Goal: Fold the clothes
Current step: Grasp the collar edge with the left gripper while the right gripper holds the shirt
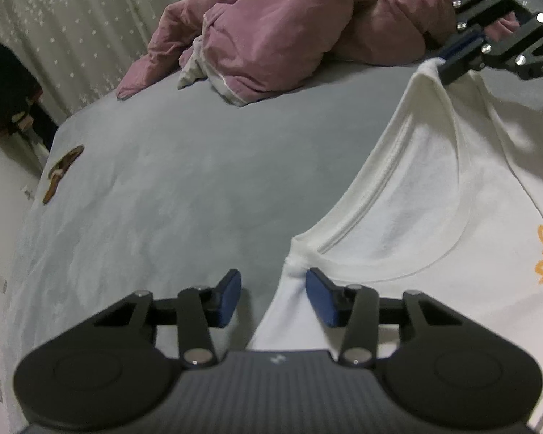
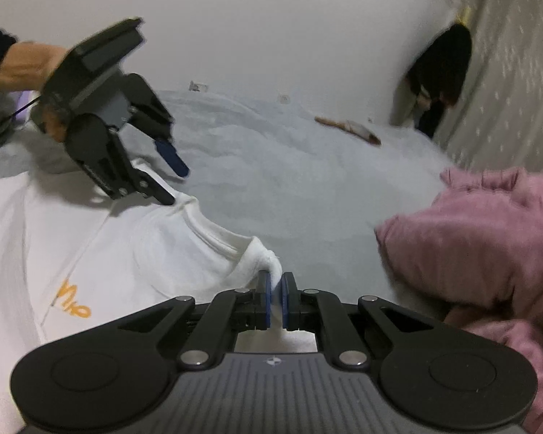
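Observation:
A white T-shirt [image 1: 416, 195] with orange lettering lies on the grey bed [image 1: 181, 181]. My left gripper [image 1: 273, 293] is open, its jaws astride one shoulder corner of the shirt by the collar, not closed on it. My right gripper [image 2: 276, 294] is shut on the other shoulder corner of the white T-shirt [image 2: 144, 253] and lifts the cloth slightly. The right gripper also shows in the left wrist view [image 1: 443, 61], pinching the shirt's far corner. The left gripper shows in the right wrist view [image 2: 175, 184], open over the shirt's edge.
A crumpled pink duvet [image 1: 289, 32] lies at the bed's far side, close beside my right gripper [image 2: 481, 246]. A small brown and white item [image 1: 59, 173] lies near the bed's edge. A curtain [image 1: 72, 18] and a white wall [image 2: 271, 36] border the bed.

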Action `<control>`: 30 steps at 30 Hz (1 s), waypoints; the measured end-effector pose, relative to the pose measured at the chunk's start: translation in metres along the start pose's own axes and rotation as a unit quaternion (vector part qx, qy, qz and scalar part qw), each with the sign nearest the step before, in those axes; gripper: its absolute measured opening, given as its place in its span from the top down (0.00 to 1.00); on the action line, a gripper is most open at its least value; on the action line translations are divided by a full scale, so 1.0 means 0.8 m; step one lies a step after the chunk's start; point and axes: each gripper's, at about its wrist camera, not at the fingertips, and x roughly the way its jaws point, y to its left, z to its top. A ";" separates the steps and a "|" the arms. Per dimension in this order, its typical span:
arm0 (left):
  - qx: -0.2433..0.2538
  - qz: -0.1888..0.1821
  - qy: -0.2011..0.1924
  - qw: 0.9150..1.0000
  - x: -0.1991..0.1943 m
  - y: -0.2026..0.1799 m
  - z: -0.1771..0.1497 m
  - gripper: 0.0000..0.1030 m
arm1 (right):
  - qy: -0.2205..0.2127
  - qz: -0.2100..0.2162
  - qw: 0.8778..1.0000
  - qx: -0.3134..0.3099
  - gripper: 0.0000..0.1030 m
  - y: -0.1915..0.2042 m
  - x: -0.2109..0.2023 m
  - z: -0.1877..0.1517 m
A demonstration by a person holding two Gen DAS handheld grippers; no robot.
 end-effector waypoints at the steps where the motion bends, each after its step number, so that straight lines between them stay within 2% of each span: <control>1: 0.001 0.000 0.000 1.000 0.000 0.000 0.000 0.55 | -0.004 -0.005 1.000 -0.013 0.93 0.006 -0.005 0.003; 5: 0.016 -0.018 -0.012 1.000 -0.007 -0.001 0.000 0.45 | -0.016 -0.026 0.998 -0.063 0.93 0.027 -0.026 0.008; 13: 0.060 -0.035 -0.015 0.997 -0.011 -0.013 0.005 0.44 | -0.031 -0.051 0.989 -0.135 0.93 0.065 -0.050 0.002; 16: 0.085 -0.049 -0.006 0.995 -0.005 -0.015 0.008 0.44 | -0.028 -0.041 0.991 -0.120 0.93 0.062 -0.044 -0.001; 19: 0.085 -0.058 0.004 0.995 0.004 -0.012 0.013 0.45 | -0.021 -0.046 0.994 -0.098 0.93 0.048 -0.032 -0.006; 21: 0.083 -0.064 0.009 0.994 0.009 -0.012 0.014 0.52 | -0.017 -0.046 0.995 -0.088 0.93 0.042 -0.025 -0.009; 25: 0.071 -0.081 0.011 0.994 0.010 -0.014 0.011 0.75 | -0.026 -0.046 0.996 -0.077 0.93 0.041 -0.022 -0.013; 27: 0.069 -0.073 0.011 0.995 0.009 -0.018 0.010 0.80 | -0.032 -0.049 0.996 -0.071 0.93 0.042 -0.023 -0.012; 30: 0.066 -0.040 0.018 0.997 0.006 -0.026 0.011 0.89 | -0.035 -0.055 0.995 -0.070 0.93 0.048 -0.026 -0.010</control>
